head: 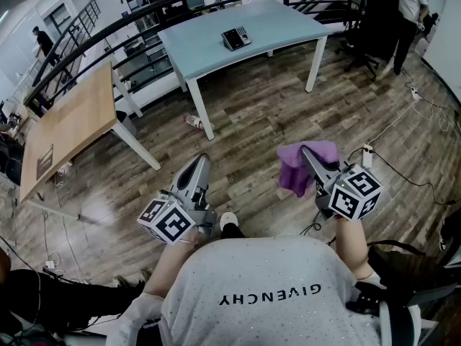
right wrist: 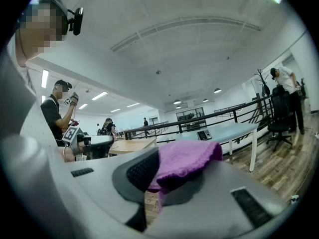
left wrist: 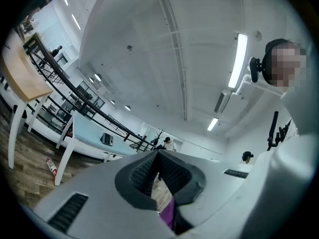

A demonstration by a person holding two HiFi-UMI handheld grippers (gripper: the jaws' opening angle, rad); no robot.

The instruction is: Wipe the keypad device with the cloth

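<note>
The keypad device (head: 236, 37) is a small dark unit with a screen, lying on the pale blue table (head: 216, 49) far ahead. It shows small in the left gripper view (left wrist: 106, 139) and in the right gripper view (right wrist: 203, 134). My right gripper (head: 307, 153) is shut on a purple cloth (head: 304, 166), which bunches over its jaws (right wrist: 184, 161). My left gripper (head: 200, 161) is shut with nothing in it, its jaw tips meeting (left wrist: 158, 154). Both grippers hang close to my body, well short of the table.
A wooden table (head: 68, 125) stands at the left. A black railing (head: 144, 9) runs behind both tables. A small bottle (head: 193, 121) lies on the wood floor by the blue table's leg. Cables and a power strip (head: 367, 153) trail at the right. People stand at the far edges.
</note>
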